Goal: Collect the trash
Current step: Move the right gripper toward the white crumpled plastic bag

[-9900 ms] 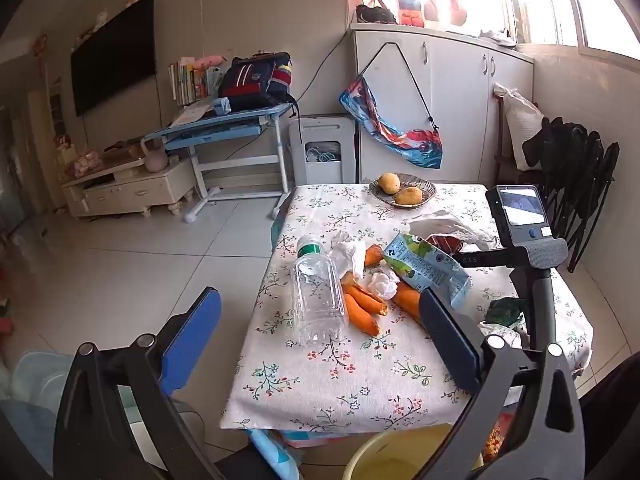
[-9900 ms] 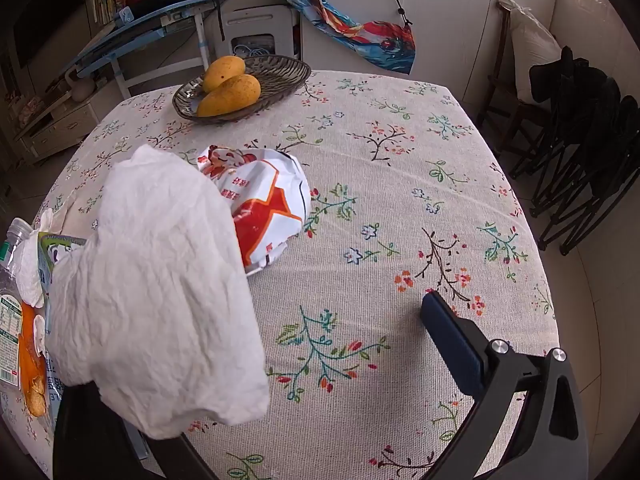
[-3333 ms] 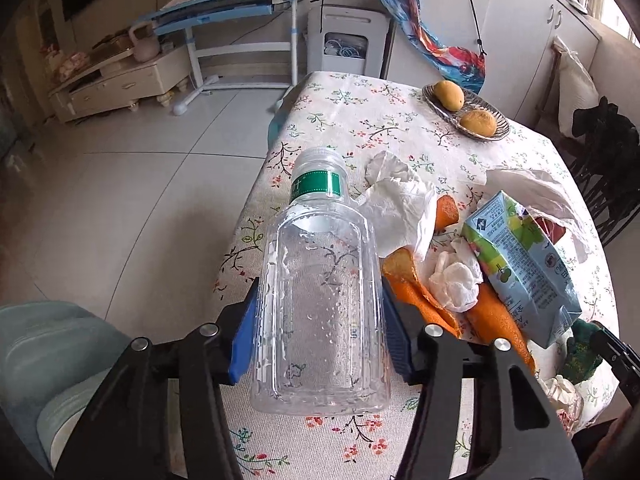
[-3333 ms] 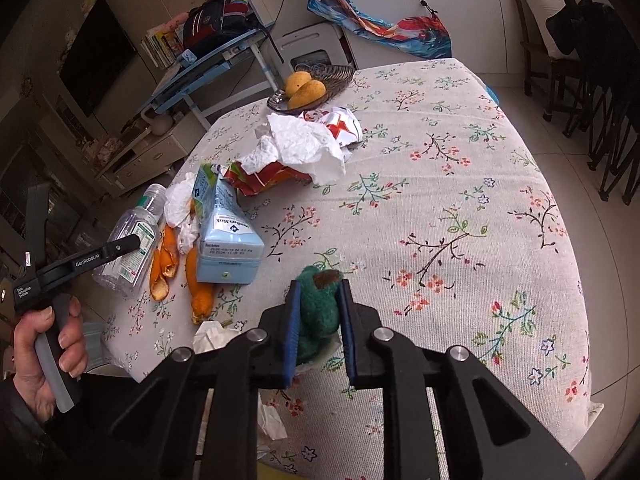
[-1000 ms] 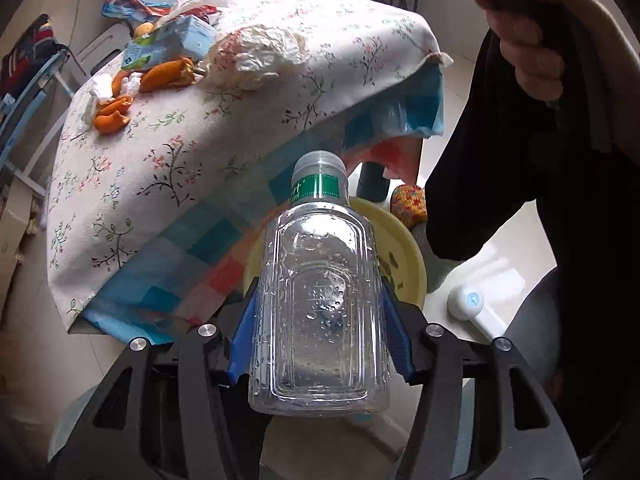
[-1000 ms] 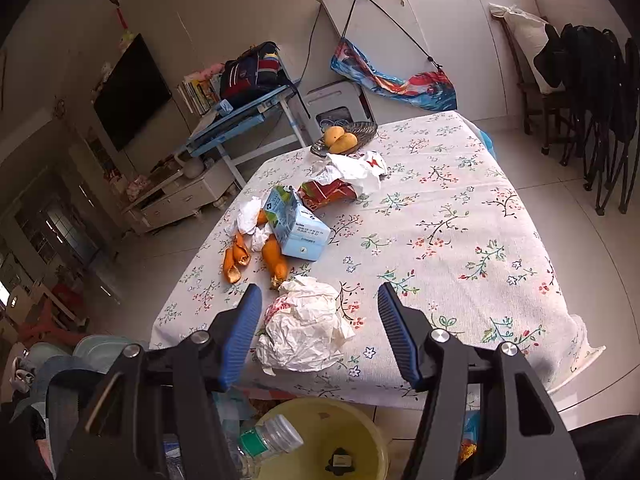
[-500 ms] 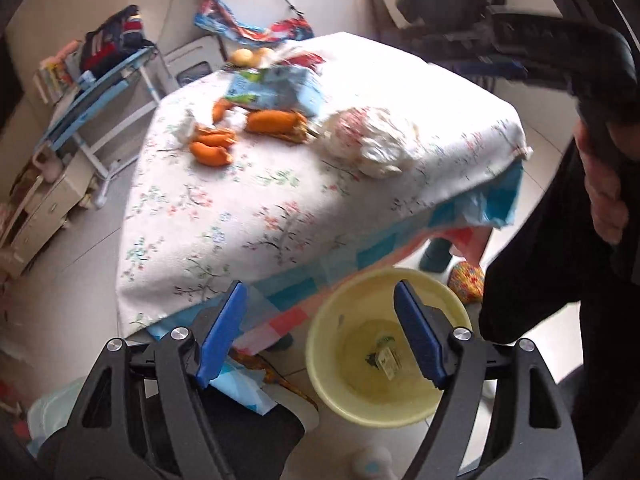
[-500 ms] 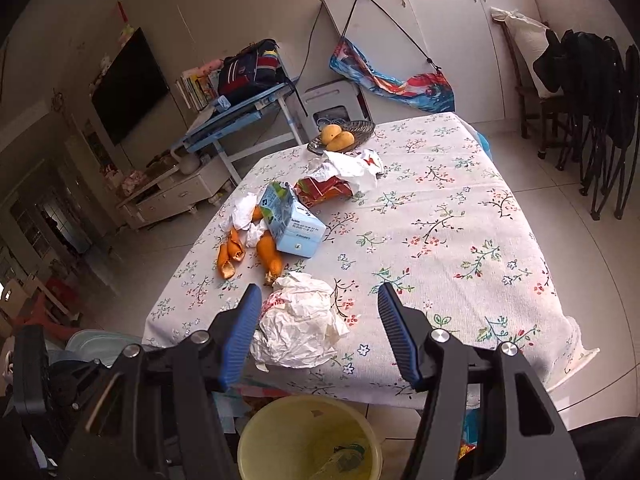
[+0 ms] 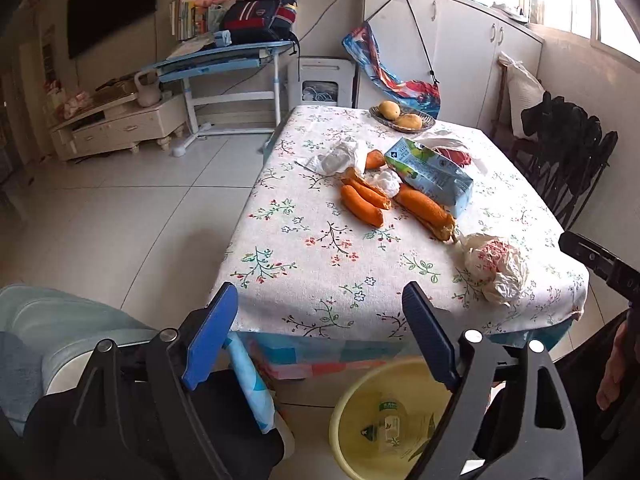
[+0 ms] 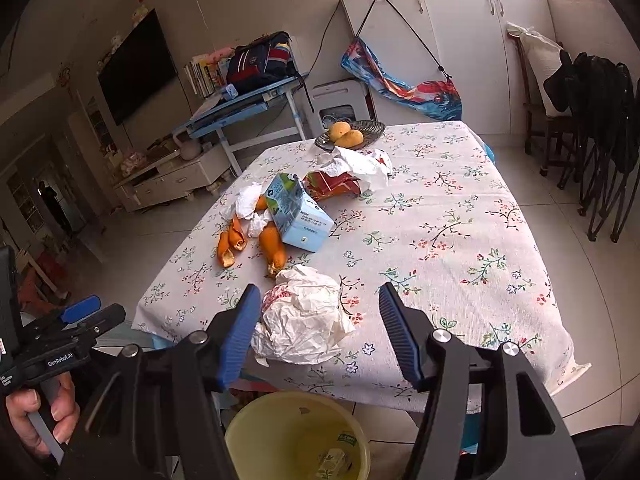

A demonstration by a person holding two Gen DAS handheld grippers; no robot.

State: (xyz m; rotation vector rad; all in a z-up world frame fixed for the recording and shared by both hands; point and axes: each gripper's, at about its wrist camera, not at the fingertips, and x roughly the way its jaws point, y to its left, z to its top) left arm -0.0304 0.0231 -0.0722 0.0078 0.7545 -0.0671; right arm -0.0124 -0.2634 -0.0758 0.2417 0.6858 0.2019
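a: left gripper (image 9: 316, 340), seen from its own camera: what state?

b: jaws spread wide, having just been opening; nothing lies between the blue pads (image 9: 208, 340). it hangs before the near edge of the table (image 9: 320, 264), above the yellow bin (image 9: 348, 412) on the floor.

a: and the clear bottle (image 9: 386, 420)?

b: it lies inside the bin, its green-and-white label facing up; the print is too small to read.

a: right gripper (image 10: 316, 332)?

b: jaws apart, partly spread. the crumpled white paper bag (image 10: 304, 320) with red print sits on the tablecloth in line between the pads, but the pads do not press on it. the bag rests near the table's front edge, with the bin just below on the floor.

a: other trash on the table?

b: a light blue carton (image 10: 298, 212) lying on its side at mid-table, orange peels (image 10: 230, 244) and white tissues (image 10: 246, 200) touching it on the left, and a red wrapper (image 10: 332, 186) under white paper behind it. the carton carries dark lettering that cannot be made out.

a: any writing that is legible?

b: in the right wrist view, the body of the left gripper reads "genrobot.ai"; a hand (image 10: 38, 416) grips its handle at lower left.

a: not trash?

b: a dark basket (image 10: 366, 128) at the far edge holding two yellow fruits (image 10: 344, 134).
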